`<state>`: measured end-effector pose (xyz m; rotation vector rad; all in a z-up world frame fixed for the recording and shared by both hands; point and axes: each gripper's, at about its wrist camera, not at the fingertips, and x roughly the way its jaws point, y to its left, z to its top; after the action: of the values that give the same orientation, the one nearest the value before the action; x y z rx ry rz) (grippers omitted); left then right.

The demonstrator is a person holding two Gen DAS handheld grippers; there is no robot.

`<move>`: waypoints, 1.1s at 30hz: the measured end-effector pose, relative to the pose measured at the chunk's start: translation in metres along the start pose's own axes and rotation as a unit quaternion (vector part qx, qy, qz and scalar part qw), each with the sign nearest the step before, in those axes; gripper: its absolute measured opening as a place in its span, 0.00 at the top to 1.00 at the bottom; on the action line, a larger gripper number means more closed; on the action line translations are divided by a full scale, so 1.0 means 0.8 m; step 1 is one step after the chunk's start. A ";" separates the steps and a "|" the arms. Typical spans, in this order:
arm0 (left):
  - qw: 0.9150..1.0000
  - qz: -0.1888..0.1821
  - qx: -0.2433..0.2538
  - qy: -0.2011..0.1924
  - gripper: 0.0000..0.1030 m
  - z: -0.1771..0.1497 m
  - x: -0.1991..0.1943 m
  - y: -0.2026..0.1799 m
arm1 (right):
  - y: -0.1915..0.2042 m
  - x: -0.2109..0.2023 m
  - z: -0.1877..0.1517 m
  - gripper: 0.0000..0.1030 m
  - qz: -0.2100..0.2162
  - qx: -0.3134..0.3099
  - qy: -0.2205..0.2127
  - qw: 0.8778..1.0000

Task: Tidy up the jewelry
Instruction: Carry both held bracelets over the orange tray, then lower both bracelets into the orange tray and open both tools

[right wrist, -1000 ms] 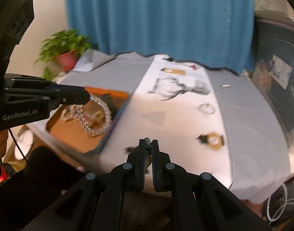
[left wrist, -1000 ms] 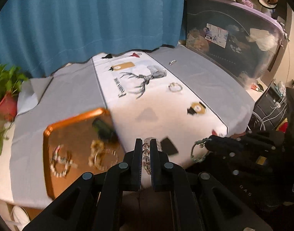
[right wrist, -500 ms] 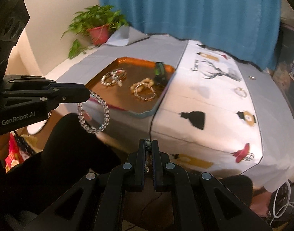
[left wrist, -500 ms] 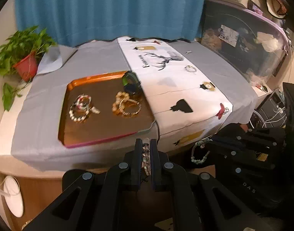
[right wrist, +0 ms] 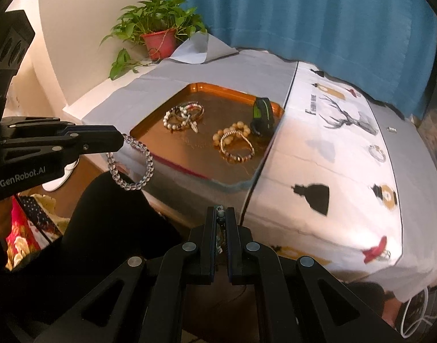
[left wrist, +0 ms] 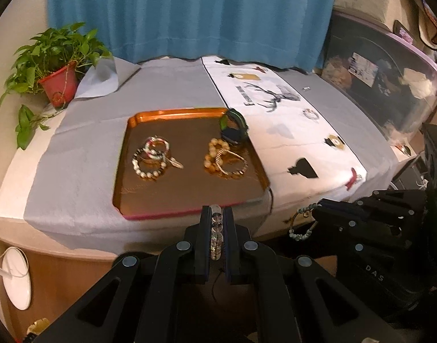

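My left gripper [left wrist: 216,213] is shut on a clear bead bracelet [left wrist: 215,230], which hangs as a loop in the right wrist view [right wrist: 132,165]. My right gripper [right wrist: 220,214] is shut on a grey-green bead bracelet [right wrist: 219,230], seen dangling in the left wrist view [left wrist: 300,223]. Both grippers hover in front of the table's near edge. An orange tray [left wrist: 150,200] on the grey cloth holds several bracelets [left wrist: 151,157] [left wrist: 225,157] and a dark green band [left wrist: 232,127]. A small ring [left wrist: 310,113] and a tiny clasp [left wrist: 306,88] lie on the cloth to the right.
A white runner [left wrist: 287,131] with deer print lies right of the tray. A potted plant [left wrist: 57,65] stands at the back left. A blue curtain [left wrist: 190,11] hangs behind. A dark storage bin [left wrist: 384,74] is at the right. A white round object [left wrist: 15,278] lies below left.
Both grippers have pulled back and away from the table with their bracelets. The view has swung so the tray now sits centred ahead.
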<state>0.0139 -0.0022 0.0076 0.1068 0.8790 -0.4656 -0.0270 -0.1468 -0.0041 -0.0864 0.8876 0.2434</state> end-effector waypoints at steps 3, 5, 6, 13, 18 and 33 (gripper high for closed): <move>1.000 0.007 -0.004 -0.003 0.95 0.012 0.011 0.011 | 0.000 0.013 0.019 0.94 0.002 -0.003 -0.004 1.000; 1.000 0.011 -0.006 -0.004 0.95 0.020 0.019 0.018 | -0.001 0.024 0.033 0.94 0.004 -0.004 -0.007 1.000; 1.000 0.012 -0.007 -0.005 0.95 0.026 0.025 0.023 | -0.002 0.030 0.041 0.94 0.004 -0.004 -0.009 1.000; 1.000 0.019 -0.012 -0.001 0.95 0.062 0.065 0.047 | -0.008 0.072 0.086 0.94 0.010 -0.003 -0.017 1.000; 1.000 0.023 -0.011 0.007 0.95 0.081 0.095 0.060 | -0.013 0.106 0.106 0.94 0.017 -0.001 -0.013 1.000; 0.990 0.121 0.002 0.065 0.08 0.050 0.141 0.070 | -0.033 0.139 0.065 0.23 -0.016 0.016 0.059 0.998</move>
<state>0.1281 -0.0028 -0.0582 0.2477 0.9788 -0.2346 0.0858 -0.1436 -0.0585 -0.0858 1.0056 0.1963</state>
